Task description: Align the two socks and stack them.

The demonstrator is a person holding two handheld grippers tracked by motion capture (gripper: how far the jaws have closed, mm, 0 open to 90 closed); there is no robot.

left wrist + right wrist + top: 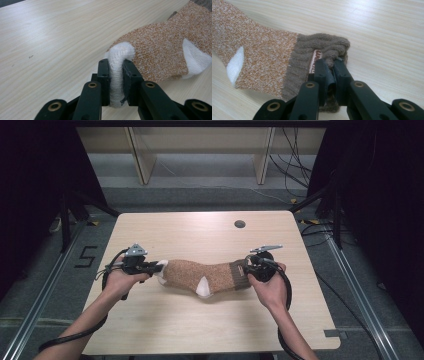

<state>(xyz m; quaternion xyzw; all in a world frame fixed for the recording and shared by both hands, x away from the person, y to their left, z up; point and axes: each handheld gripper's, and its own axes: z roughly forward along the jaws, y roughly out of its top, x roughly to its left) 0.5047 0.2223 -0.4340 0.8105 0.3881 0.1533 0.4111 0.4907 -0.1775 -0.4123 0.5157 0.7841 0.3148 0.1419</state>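
An orange-brown knitted sock with a white toe, a white heel patch and a brown ribbed cuff lies stretched across the middle of the wooden table. My left gripper is shut on the sock's white toe, which is pinched between the two black jaws. At the other end, my right gripper is shut on the brown cuff, the thick knit bunched between its jaws. The sock spans the gap between both grippers, its heel pointing toward the table's near edge.
A round cable hole sits near the table's far edge. Cables trail from both grippers off the near edge. Wooden legs and floor cables lie beyond the table, dark curtains at both sides.
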